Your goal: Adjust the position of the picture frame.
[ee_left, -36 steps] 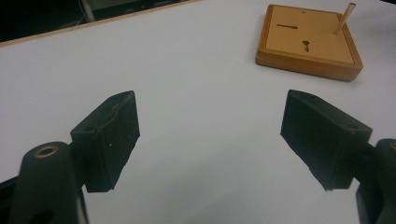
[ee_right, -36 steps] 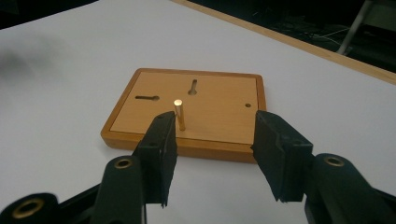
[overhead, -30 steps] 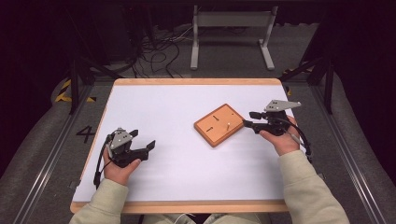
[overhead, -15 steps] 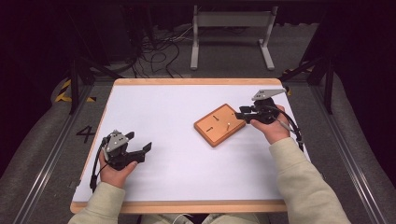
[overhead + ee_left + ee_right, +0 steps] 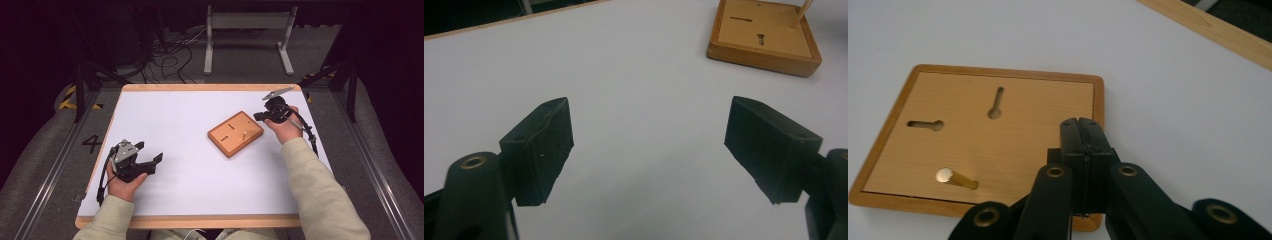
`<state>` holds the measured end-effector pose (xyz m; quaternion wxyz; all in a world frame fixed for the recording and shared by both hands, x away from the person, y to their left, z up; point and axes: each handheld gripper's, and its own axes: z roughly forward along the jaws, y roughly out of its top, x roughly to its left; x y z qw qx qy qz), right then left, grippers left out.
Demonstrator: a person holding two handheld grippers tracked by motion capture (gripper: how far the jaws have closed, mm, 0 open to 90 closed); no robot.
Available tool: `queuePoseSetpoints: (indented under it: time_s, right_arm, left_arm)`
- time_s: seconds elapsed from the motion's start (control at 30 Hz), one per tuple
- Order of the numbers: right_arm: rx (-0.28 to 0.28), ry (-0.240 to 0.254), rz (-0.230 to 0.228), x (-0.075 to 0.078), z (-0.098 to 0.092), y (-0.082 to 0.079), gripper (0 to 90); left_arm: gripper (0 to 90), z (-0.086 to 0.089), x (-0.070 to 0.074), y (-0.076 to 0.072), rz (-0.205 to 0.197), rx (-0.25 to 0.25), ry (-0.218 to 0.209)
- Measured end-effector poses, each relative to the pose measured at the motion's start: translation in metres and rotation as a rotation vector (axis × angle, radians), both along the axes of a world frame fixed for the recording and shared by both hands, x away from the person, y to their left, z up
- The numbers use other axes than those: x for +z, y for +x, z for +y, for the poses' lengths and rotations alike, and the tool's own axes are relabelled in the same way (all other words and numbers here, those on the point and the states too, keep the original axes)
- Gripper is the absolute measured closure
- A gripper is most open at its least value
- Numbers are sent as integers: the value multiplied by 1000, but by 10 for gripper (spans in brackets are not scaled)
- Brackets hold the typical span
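While the left tongs rest near the front left corner of the white bench, their jaws stand wide apart with nothing between them. They lie well apart from the wooden board, which sits flat on the bench, right of the middle. One little wooden peg sticks up from the board, and two key-shaped slots are cut in its top. The right tongs have just been closing, and now their jaws are pressed together with nothing in them. Their tips hang over the board's edge, near the peg.
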<state>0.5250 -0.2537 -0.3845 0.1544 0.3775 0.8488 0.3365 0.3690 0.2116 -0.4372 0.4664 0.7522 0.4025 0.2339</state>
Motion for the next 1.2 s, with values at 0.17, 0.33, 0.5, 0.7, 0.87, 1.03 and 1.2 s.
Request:
queuePoseSetpoints:
  time_s: [0.17, 0.33, 0.5, 0.7, 0.87, 1.03, 1.2]
  right_arm:
    - [-32, -29, 30, -9, -5, 11, 900]
    - [-41, -46, 74, -21, -10, 20, 900]
    - [-37, -66, 98, -30, -12, 25, 900]
    - [-28, -73, 137, -37, -14, 28, 900]
    - [-22, -79, 163, -40, -17, 28, 900]
    - [-4, -59, 192, -41, -19, 24, 900]
    - [20, -48, 216, -41, -16, 17, 900]
  left_arm:
    - [197, -1, -1, 1, 6, -4, -2]
    - [197, -2, -1, 1, 8, -4, 0]
    - [197, -2, -1, 2, 8, -5, 2]
    - [196, -3, -2, 2, 6, -8, 5]
    - [196, -3, -2, 2, 8, -7, 5]
    - [196, -4, -2, 3, 10, -14, 7]
    - [196, -5, -2, 4, 10, -17, 9]
